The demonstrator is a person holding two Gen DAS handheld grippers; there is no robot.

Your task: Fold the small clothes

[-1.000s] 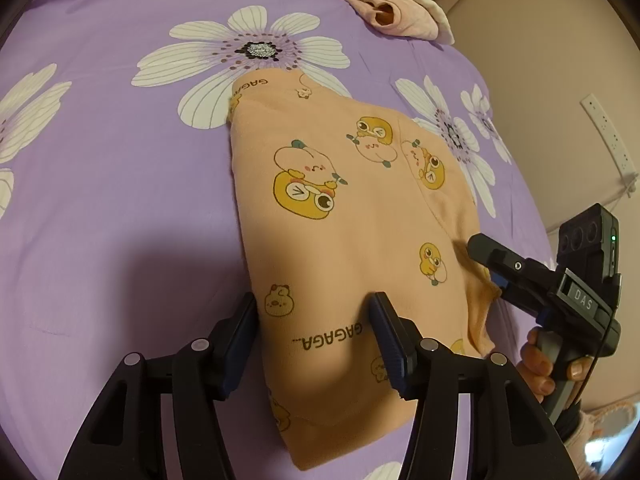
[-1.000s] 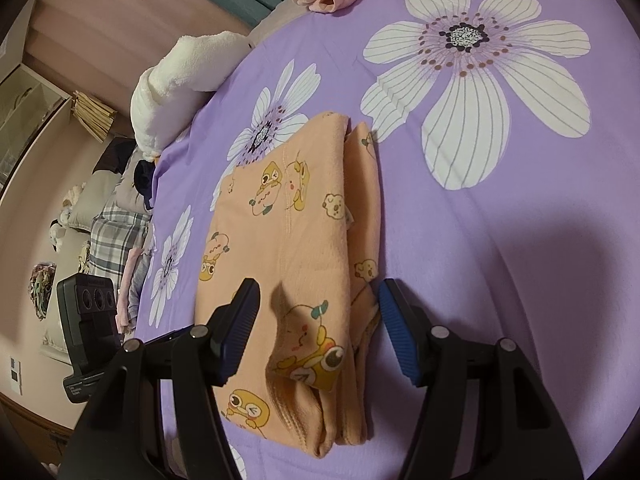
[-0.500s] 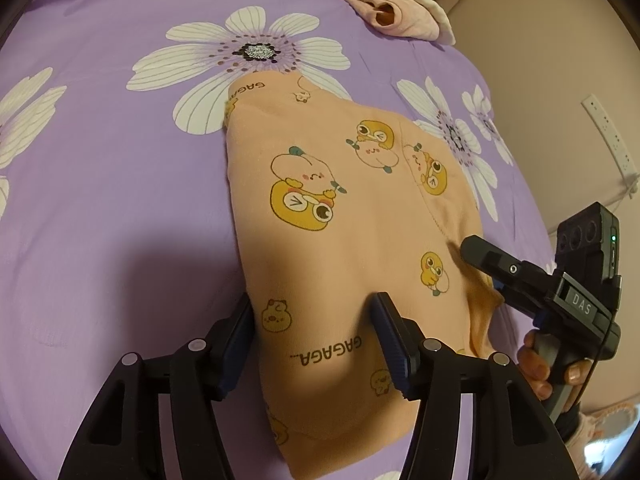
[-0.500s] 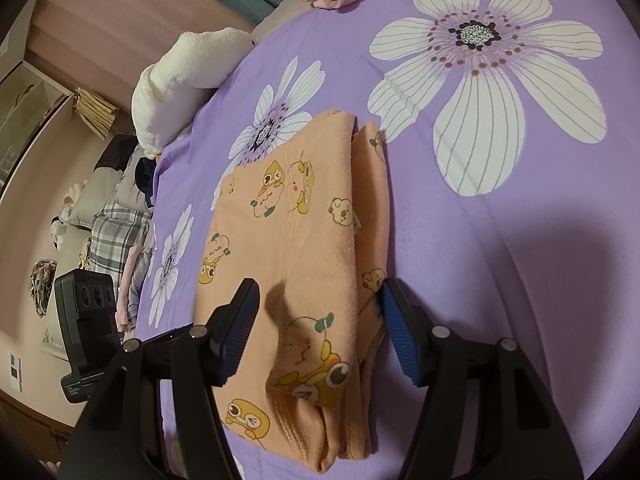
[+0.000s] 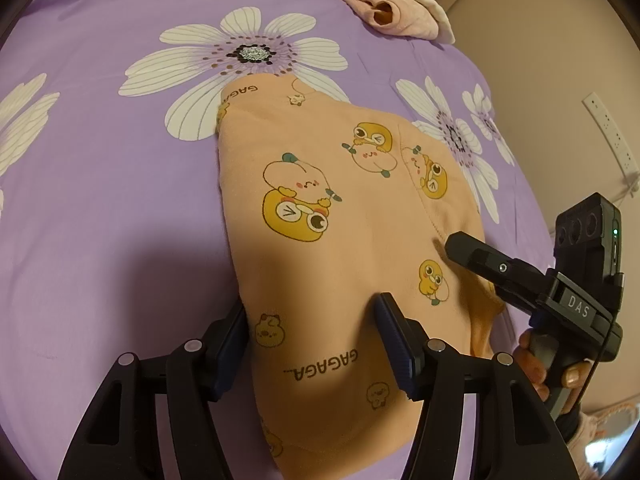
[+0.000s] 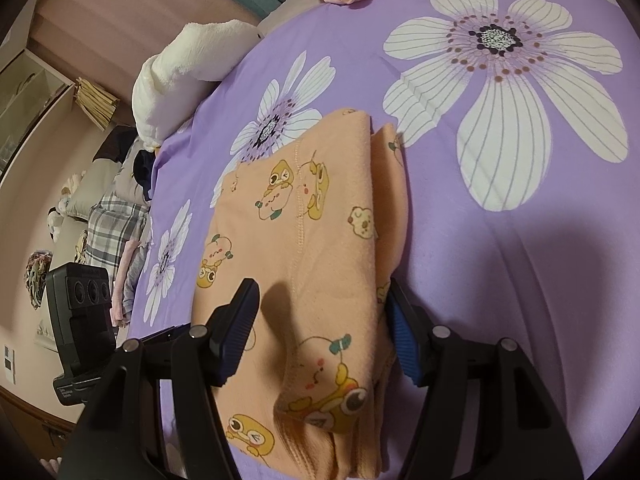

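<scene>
**Both grippers poised over the folded orange garment**

I've got the folded orange garment [image 5: 340,240] lying flat on the purple flowered bedspread [image 5: 100,200], layers stacked, cartoon ducks and "GAGAGA" lettering facing up. From my right wrist view, I can see the stacked edges of the folded orange garment [image 6: 320,248] along its right side, with a narrower under-layer peeking out beside the top one.

My left gripper [image 5: 316,340] is spread wide, jaws straddling the near end of the cloth. The left finger sits at the garment's left edge, the right finger is over the fabric near the lettering. Nothing is pinched between them.

My right gripper [image 6: 320,336] is wide apart too, one finger over the middle of the cloth, the other at its right edge by the stacked layers. In the left view the right gripper [image 5: 472,250] reaches in from the side, its tip over the garment's right portion; from that angle I can't tell whether it touches.

Up at the far edge of the bed there's a pink rolled cloth [image 5: 392,12], well apart from the work. A white fluffy pillow [image 6: 180,76] sits off the bed's far-left corner in the right view.
</scene>
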